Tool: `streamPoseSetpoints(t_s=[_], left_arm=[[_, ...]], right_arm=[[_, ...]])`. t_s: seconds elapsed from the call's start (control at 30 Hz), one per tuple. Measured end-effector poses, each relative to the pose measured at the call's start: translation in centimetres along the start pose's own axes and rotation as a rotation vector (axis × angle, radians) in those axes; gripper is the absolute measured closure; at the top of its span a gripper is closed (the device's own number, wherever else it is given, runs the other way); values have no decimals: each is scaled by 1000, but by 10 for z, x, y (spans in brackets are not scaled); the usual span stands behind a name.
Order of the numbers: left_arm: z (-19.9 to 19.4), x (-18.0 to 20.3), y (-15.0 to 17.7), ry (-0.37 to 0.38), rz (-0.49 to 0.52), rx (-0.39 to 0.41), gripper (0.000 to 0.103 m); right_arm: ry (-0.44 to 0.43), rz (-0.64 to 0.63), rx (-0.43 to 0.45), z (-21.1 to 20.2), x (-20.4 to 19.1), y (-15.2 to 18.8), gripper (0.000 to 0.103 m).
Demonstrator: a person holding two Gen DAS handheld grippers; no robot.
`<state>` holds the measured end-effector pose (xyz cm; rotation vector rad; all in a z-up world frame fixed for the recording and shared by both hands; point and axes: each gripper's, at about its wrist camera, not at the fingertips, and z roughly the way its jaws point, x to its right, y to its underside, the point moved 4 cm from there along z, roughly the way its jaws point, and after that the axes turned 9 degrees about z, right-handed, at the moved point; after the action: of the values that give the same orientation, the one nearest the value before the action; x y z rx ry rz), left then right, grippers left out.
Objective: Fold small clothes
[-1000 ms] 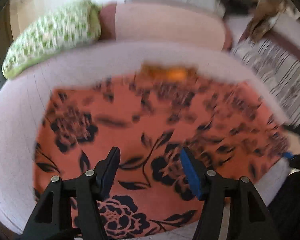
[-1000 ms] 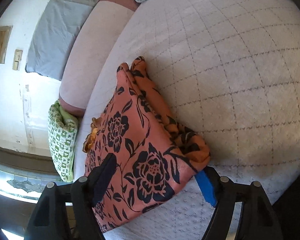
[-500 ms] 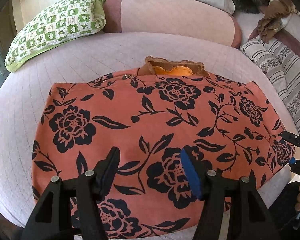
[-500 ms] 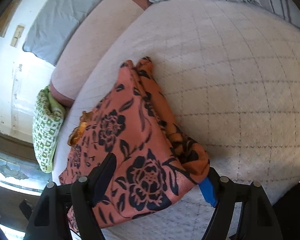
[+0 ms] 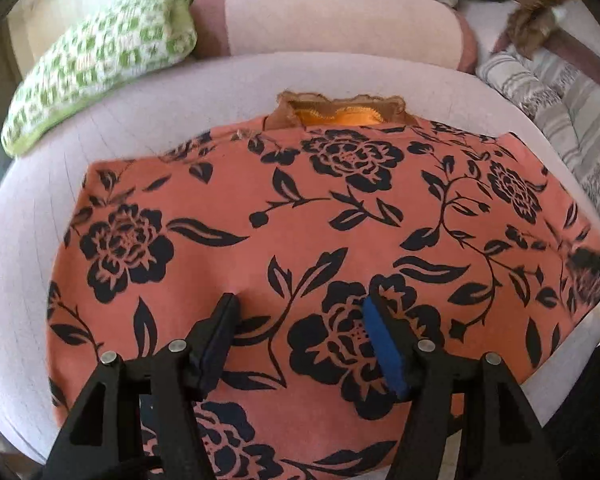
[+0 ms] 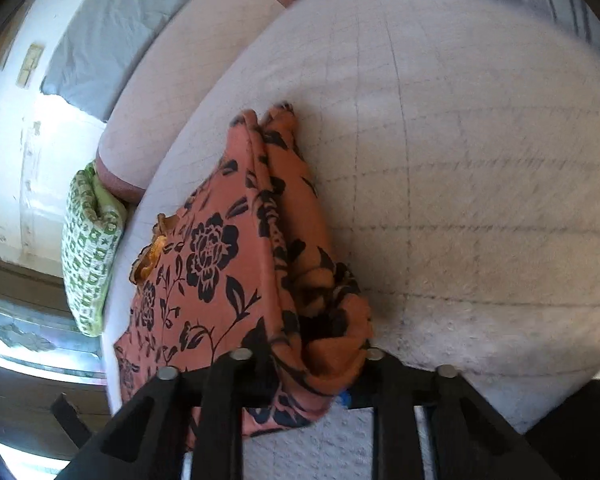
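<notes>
An orange garment with black flowers (image 5: 300,216) lies spread on the pale quilted bed (image 5: 148,120). Its brown and orange neck opening (image 5: 340,110) is at the far edge. My left gripper (image 5: 300,308) is open and hovers just above the garment's near middle. My right gripper (image 6: 312,360) is shut on the garment's bunched right edge (image 6: 328,332), and the cloth hides its fingertips. In the left wrist view the right gripper (image 5: 596,260) shows as a dark blur at the garment's right edge.
A green and white checked pillow (image 5: 100,56) and a pink bolster (image 5: 340,16) lie at the bed's far side. Striped bedding (image 5: 560,96) lies far right. A wide stretch of quilt (image 6: 480,160) runs right of the garment.
My right gripper has closed on the garment's right edge, which is now bunched between its fingers. My left gripper stays open and has moved in a little over the garment.
</notes>
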<state>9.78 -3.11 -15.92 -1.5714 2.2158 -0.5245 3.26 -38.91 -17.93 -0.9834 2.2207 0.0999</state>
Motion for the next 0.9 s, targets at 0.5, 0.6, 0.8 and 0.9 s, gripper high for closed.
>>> streamPoseSetpoints(t_s=[0.5,0.6,0.8,0.9], left_arm=[[1,0,-1,13,9,5,34],[1,0,-1,15,11,3,34],[2,-1,-1,21,30,20,31],[2,0,1,17,29,36,30]], right_arm=[[5,-200,64,4,-38,-86,19],[63,-250,-31,64,-52,-121,20],[89,-430,-46,87,-92,-120,87],[139,-455,14,85,-87,-118,87]])
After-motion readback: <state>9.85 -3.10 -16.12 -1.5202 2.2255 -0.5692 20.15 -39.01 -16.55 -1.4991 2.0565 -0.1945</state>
